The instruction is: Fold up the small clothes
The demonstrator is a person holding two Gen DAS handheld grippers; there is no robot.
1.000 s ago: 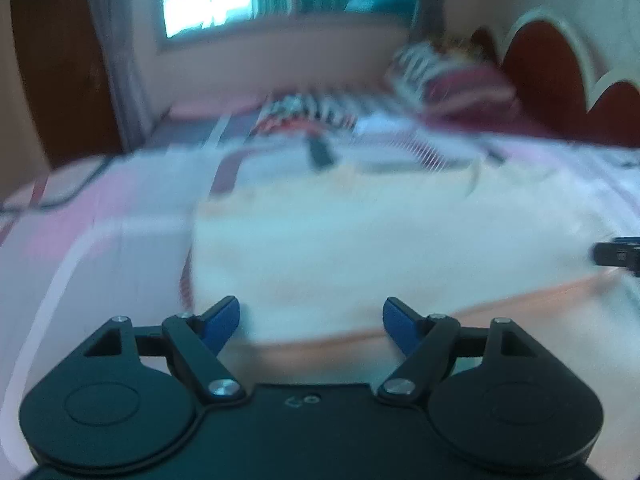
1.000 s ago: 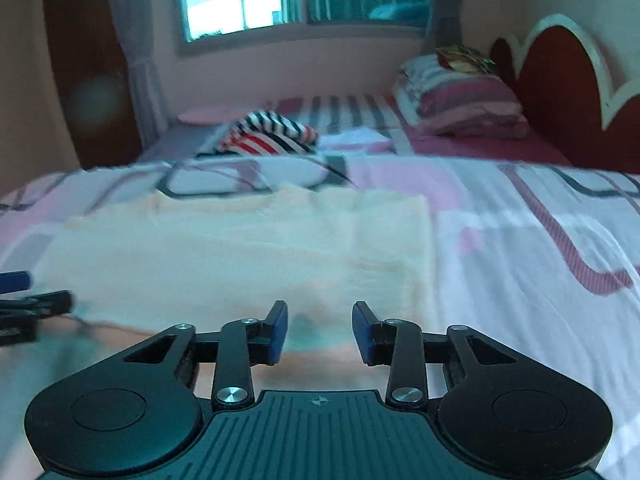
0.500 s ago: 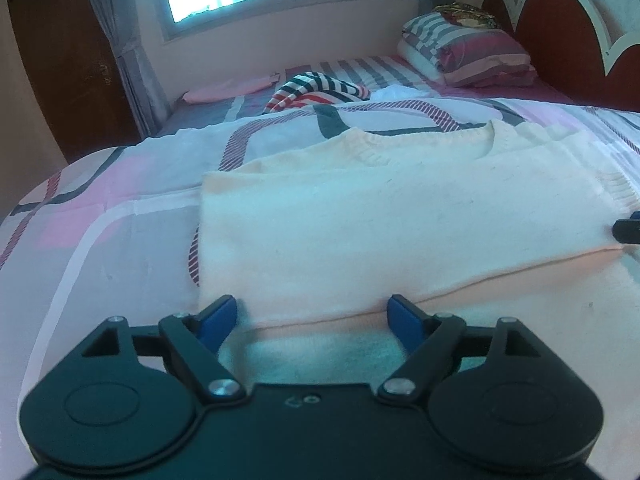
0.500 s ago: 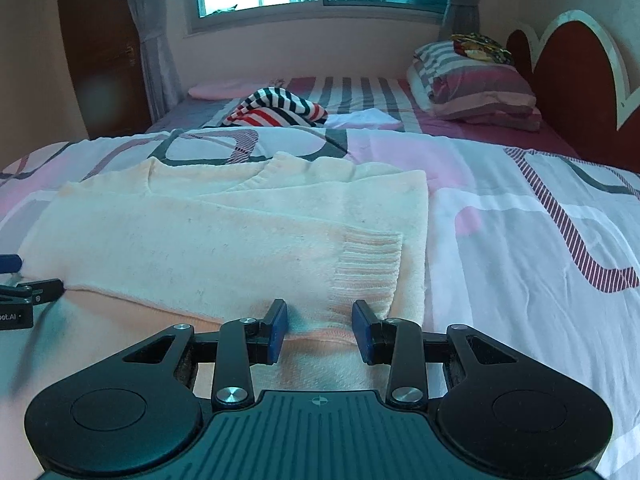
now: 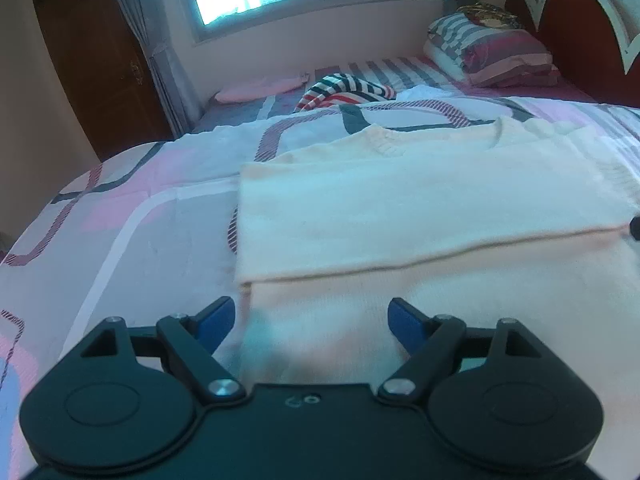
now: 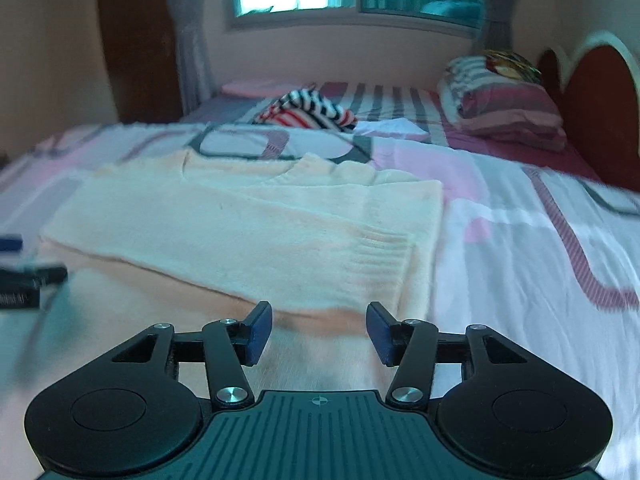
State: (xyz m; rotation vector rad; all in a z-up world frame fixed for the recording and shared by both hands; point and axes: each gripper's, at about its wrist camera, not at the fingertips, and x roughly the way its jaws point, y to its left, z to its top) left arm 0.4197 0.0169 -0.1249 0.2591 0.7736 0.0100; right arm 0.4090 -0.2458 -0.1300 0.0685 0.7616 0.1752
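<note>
A cream knit sweater (image 5: 420, 216) lies flat on the bed, its sleeves folded across the body; it also shows in the right wrist view (image 6: 256, 220). My left gripper (image 5: 310, 320) is open and empty, just above the sweater's near left hem. My right gripper (image 6: 319, 330) is open and empty, over the near right part of the hem, below the ribbed cuff (image 6: 380, 252). The left gripper's tip shows at the left edge of the right wrist view (image 6: 24, 280).
The bed has a pink, white and grey patterned sheet (image 5: 120, 216). A striped garment (image 5: 344, 90) lies further back. Stacked pillows (image 5: 492, 52) sit by the red headboard (image 5: 588, 36). A window and a brown door are behind.
The right gripper's jaws have opened wider. Both grippers have pulled back a little from the sweater, which lies still with its sleeves folded.
</note>
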